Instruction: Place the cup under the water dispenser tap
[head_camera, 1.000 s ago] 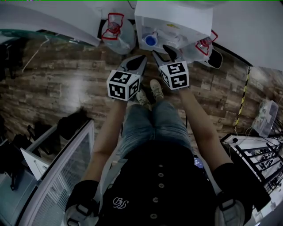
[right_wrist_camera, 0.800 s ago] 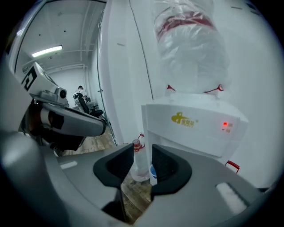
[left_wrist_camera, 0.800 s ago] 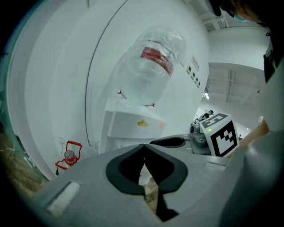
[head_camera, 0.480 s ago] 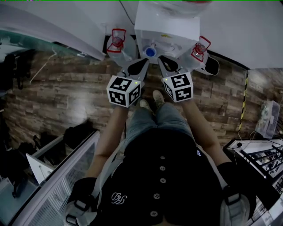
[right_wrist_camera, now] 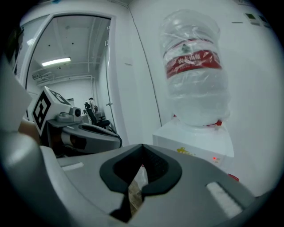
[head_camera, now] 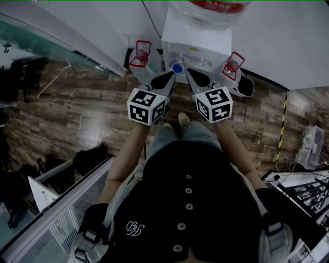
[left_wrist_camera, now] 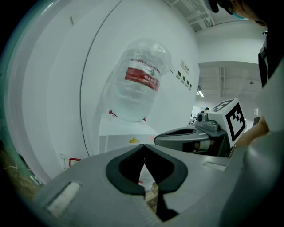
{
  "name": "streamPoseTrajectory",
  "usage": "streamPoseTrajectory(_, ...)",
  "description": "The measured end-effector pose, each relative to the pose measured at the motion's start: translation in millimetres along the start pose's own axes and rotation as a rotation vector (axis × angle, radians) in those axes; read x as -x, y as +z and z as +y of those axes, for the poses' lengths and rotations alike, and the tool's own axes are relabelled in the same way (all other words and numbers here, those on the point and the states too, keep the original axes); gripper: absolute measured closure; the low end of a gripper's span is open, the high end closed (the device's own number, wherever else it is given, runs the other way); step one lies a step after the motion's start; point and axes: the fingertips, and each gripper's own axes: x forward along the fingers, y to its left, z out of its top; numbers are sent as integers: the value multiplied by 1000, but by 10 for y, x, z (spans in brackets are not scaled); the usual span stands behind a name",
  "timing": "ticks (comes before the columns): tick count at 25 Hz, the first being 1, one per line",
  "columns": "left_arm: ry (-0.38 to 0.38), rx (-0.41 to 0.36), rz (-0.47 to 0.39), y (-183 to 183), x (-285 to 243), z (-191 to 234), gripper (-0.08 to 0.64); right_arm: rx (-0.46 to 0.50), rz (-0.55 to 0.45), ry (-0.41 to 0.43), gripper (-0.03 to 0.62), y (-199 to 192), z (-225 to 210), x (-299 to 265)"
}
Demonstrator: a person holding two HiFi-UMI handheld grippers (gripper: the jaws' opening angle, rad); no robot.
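Note:
The white water dispenser [head_camera: 198,49] stands against the wall with a clear bottle [head_camera: 213,6] on top and a blue tap [head_camera: 177,67] at its front. No cup shows in any view. My left gripper [head_camera: 165,77] and right gripper [head_camera: 193,76] are held side by side just before the tap. The left gripper [left_wrist_camera: 143,146] is shut and empty, with the bottle [left_wrist_camera: 137,84] above it. My right gripper [right_wrist_camera: 142,146] has just closed and is shut on nothing; the dispenser [right_wrist_camera: 195,137] is ahead to its right.
Two spare water bottles with red handles [head_camera: 141,54] [head_camera: 234,64] stand on the wooden floor on either side of the dispenser. A glass partition [head_camera: 61,215] is at lower left. A yellow-black striped strip [head_camera: 282,123] and a rack [head_camera: 303,190] are at right.
Both grippers have risen and come closer to the dispenser's tap. The right gripper's jaws, open a second ago, are now shut. The head view has shifted toward the dispenser.

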Motion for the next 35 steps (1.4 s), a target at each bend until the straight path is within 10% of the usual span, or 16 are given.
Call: streamPoseTrajectory(35,3,127,5,-214,-4,-188,561,104,20,158,592,51,169,229)
